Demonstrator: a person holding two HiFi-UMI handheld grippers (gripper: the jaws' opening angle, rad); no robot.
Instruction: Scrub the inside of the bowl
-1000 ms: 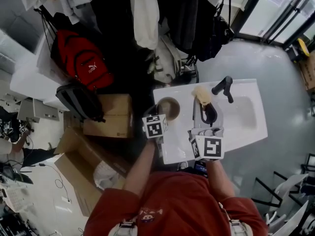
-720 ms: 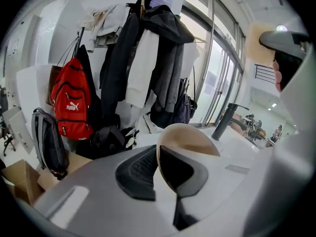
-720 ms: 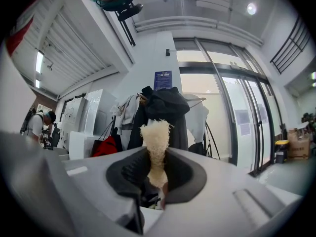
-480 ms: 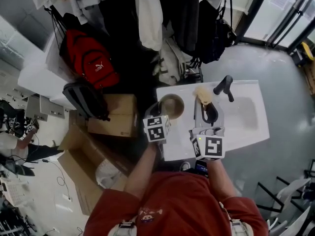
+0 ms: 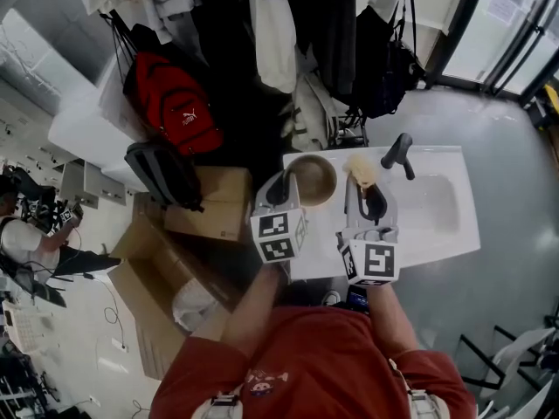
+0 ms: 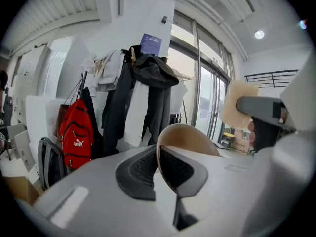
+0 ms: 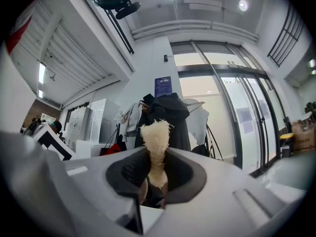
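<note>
A tan bowl (image 5: 313,179) is held up off the white sink counter (image 5: 437,234). My left gripper (image 5: 285,184) is shut on its left rim. In the left gripper view the rim (image 6: 159,152) is pinched between the dark pads and the bowl's wall (image 6: 192,136) rises beyond them. My right gripper (image 5: 363,187) is shut on a pale fibrous scrubber (image 5: 359,167), which sits just right of the bowl. The scrubber's tuft (image 7: 156,137) sticks up from between the right jaws (image 7: 157,174). It also shows at the right in the left gripper view as a beige scrubber (image 6: 237,107).
A black faucet (image 5: 397,154) stands at the back of the sink, beside the basin (image 5: 432,201). Left of the counter lie cardboard boxes (image 5: 210,203), a black bag (image 5: 164,175) and a red backpack (image 5: 175,103). Coats (image 5: 306,33) hang behind.
My left gripper has lifted the bowl off the counter; the bowl now looks larger and sits closer to the scrubber. The right gripper has shifted only a little.
</note>
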